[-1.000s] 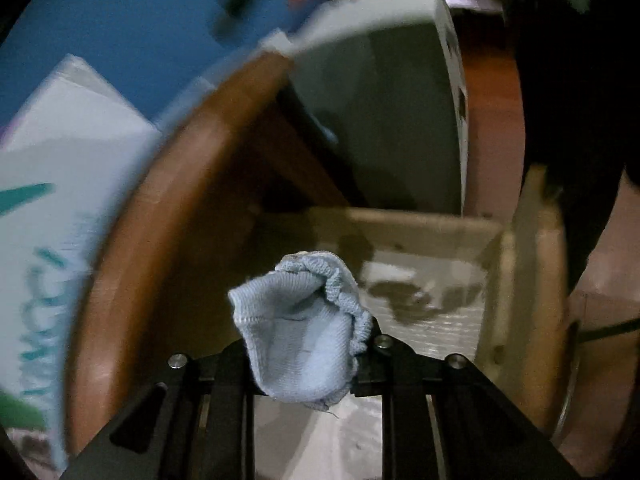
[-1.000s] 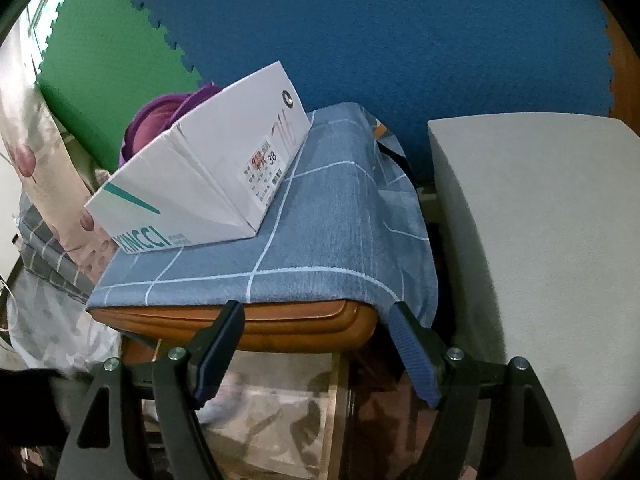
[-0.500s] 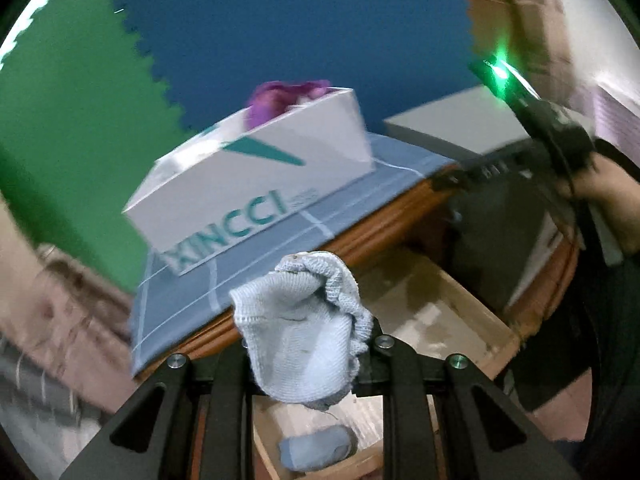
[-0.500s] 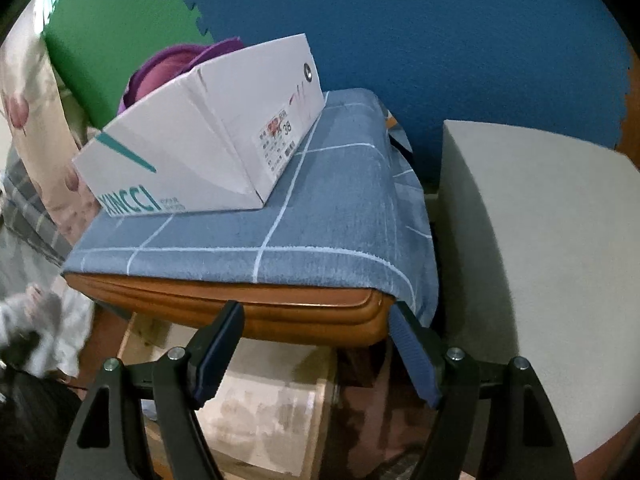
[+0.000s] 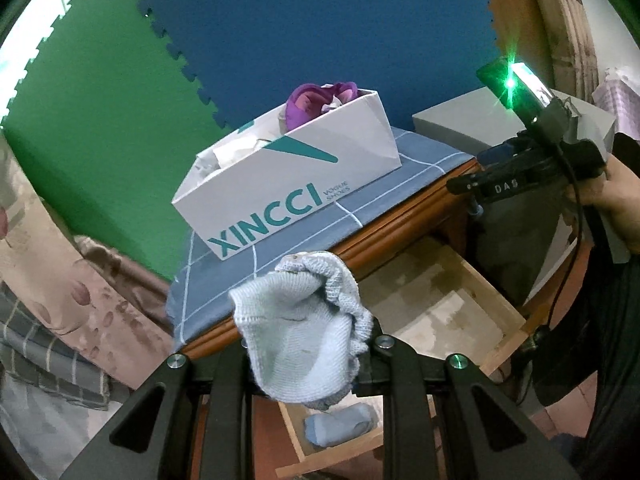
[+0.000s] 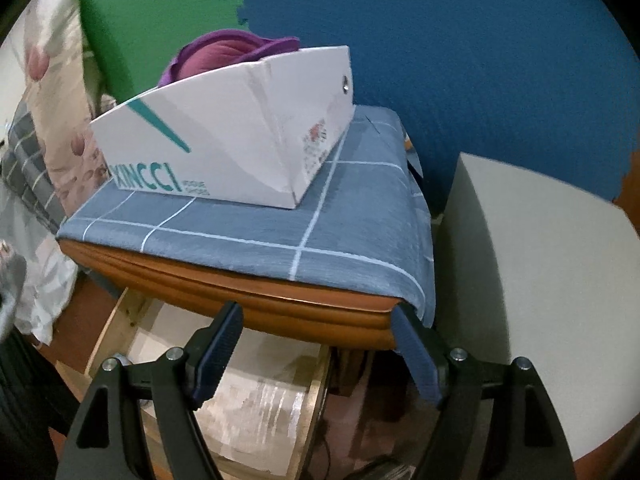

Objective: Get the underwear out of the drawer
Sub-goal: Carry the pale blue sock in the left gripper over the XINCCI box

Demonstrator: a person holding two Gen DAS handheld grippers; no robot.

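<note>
Underwear (image 5: 300, 336), pale blue knit, hangs bunched in the left gripper's (image 5: 308, 354) closed jaws above the open drawer (image 5: 496, 300); soft, light, best pinched at a fold. Right gripper (image 6: 316, 356) jaws gape empty.

The left tool (image 5: 306, 354) has lifted the pale blue underwear (image 5: 300, 332) out of the drawer (image 5: 492, 312), above the cloth-covered tabletop (image 5: 320, 224).

White shoebox (image 5: 296, 184) reads "XINCCI VOGUE SHOES".
</note>
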